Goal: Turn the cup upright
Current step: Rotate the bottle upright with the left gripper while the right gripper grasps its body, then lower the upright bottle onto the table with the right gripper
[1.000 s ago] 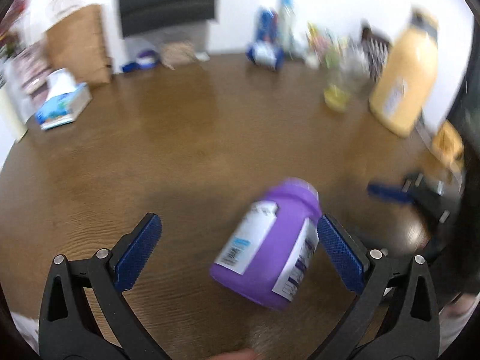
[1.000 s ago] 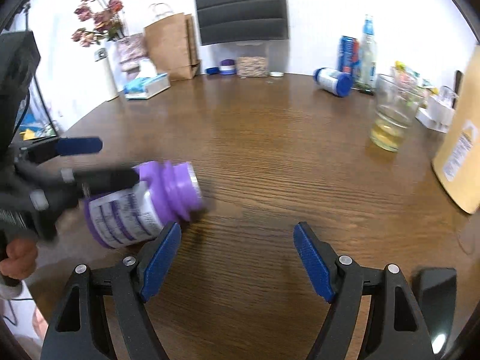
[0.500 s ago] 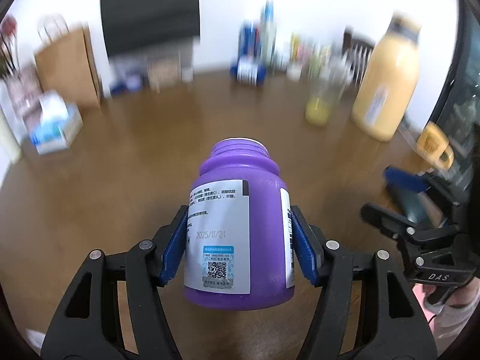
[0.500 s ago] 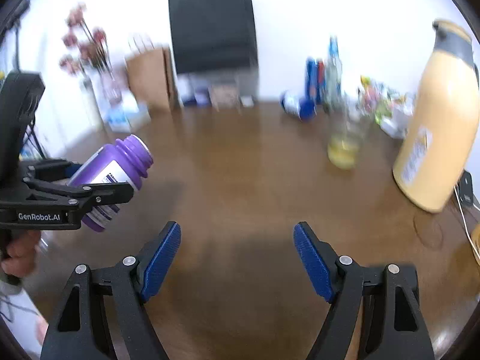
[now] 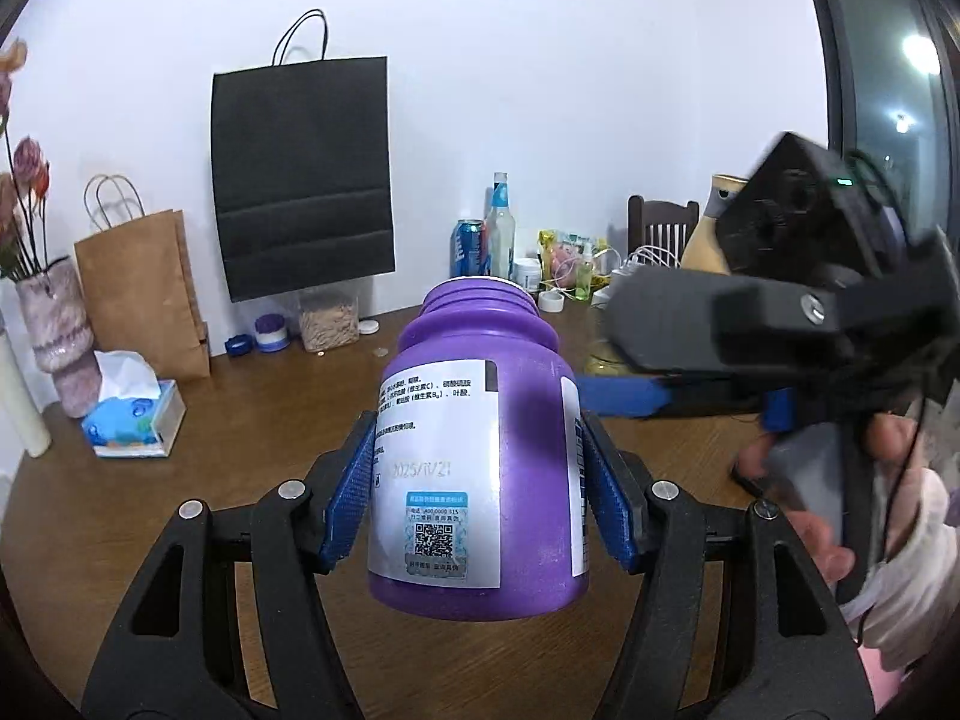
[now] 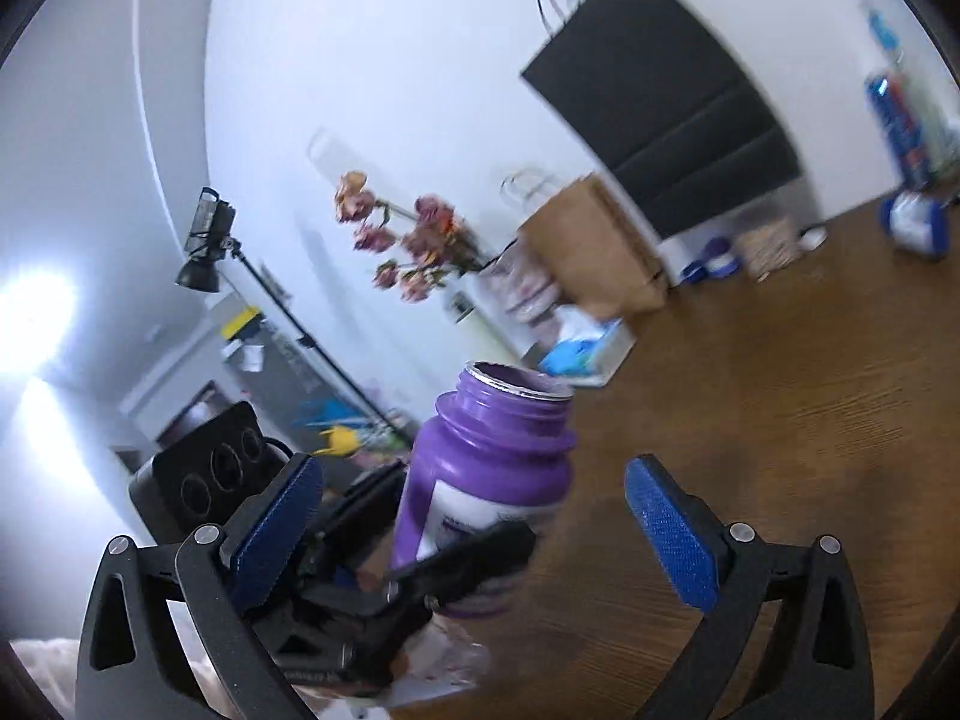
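The cup is a purple plastic bottle [image 5: 480, 468] with white labels and an open mouth. My left gripper [image 5: 477, 480] is shut on its body and holds it above the brown table [image 5: 252, 420], mouth pointing up and away. In the right wrist view the bottle [image 6: 486, 480] stands roughly upright in the air, its open mouth on top. My right gripper [image 6: 474, 534] is open with the bottle's upper part between its blue pads, which are apart from it. The right gripper also shows in the left wrist view [image 5: 750, 348], just right of the bottle.
At the table's back stand a brown paper bag [image 5: 141, 294], a black bag [image 5: 303, 180], a tissue box [image 5: 132, 420], a vase with flowers [image 5: 57, 336], a can and a bottle [image 5: 486, 240], and small jars. A tan jug [image 5: 714, 228] is behind the right gripper.
My left gripper has lifted the bottle higher and brought it more upright. My right gripper has swung left and tilted, so the bottle now sits between its open fingers.
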A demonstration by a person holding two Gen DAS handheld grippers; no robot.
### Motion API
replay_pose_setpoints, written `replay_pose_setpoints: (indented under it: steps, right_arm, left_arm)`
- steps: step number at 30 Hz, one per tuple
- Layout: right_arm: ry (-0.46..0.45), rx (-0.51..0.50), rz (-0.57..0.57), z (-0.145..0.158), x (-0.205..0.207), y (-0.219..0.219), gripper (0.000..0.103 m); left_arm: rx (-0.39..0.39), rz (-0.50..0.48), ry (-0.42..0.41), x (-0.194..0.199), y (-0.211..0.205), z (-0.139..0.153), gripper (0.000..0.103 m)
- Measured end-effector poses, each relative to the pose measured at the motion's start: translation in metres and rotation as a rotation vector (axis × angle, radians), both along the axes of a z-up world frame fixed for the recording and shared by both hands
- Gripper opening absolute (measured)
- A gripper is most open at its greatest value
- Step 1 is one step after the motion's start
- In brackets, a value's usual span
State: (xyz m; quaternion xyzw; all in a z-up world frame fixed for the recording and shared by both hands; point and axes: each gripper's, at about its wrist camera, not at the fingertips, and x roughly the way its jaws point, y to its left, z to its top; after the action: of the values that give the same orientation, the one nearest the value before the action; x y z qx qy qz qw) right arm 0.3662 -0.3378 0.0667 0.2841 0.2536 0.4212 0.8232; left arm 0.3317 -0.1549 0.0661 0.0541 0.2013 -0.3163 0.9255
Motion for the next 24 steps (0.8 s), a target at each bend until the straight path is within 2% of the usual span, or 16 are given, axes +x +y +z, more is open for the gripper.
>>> replay_pose_setpoints:
  steps: [3,4,5,8,12,14,16,17,18,19,21,23,24]
  right_arm:
    - [0.06,0.016,0.026,-0.016,0.021,0.017,0.102]
    - [0.066,0.012,0.024,-0.02,0.024,0.021,0.097]
    - [0.069,0.012,0.018,-0.025,0.027,0.024,0.069]
    - [0.075,-0.015,-0.014,-0.034,0.036,0.027,0.069]
    - [0.001,-0.144,-0.073,-0.03,0.027,0.034,0.069]
    - [-0.04,-0.196,-0.086,-0.027,0.019,0.036,0.069]
    - [-0.085,-0.203,-0.086,-0.025,0.011,0.032,0.069]
    - [-0.11,-0.218,-0.09,-0.023,0.008,0.031,0.069]
    - [-0.139,-0.261,-0.102,-0.021,0.003,0.031,0.069]
    - [-0.151,-0.303,-0.112,-0.021,0.001,0.033,0.069]
    - [-0.155,-0.396,-0.134,-0.025,0.001,0.037,0.069]
    - [-0.158,-0.475,-0.138,-0.036,0.002,0.041,0.069]
    - [-0.161,-0.512,-0.138,-0.043,0.004,0.044,0.069]
  left_arm:
    - [-0.008,-0.013,-0.001,0.002,0.007,-0.006,0.06]
    - [-0.008,-0.02,0.0,0.003,0.007,-0.008,0.06]
    - [-0.004,-0.021,0.006,0.005,0.008,-0.012,0.06]
    - [-0.018,-0.026,0.017,0.011,0.014,-0.017,0.06]
    - [-0.03,0.002,0.032,0.008,0.012,-0.022,0.06]
    - [-0.063,0.017,-0.006,-0.002,0.013,-0.017,0.061]
    - [-0.1,0.017,-0.051,-0.013,0.012,-0.021,0.065]
    - [-0.134,-0.004,-0.065,-0.015,0.013,-0.027,0.075]
    - [-0.175,-0.039,-0.057,-0.015,0.014,-0.039,0.08]
    - [-0.178,-0.049,-0.009,-0.008,0.013,-0.05,0.08]
    - [-0.169,-0.064,0.045,0.0,0.01,-0.063,0.079]
    - [-0.151,-0.053,0.045,0.004,0.009,-0.068,0.079]
    - [-0.124,-0.028,0.075,0.01,0.007,-0.072,0.079]
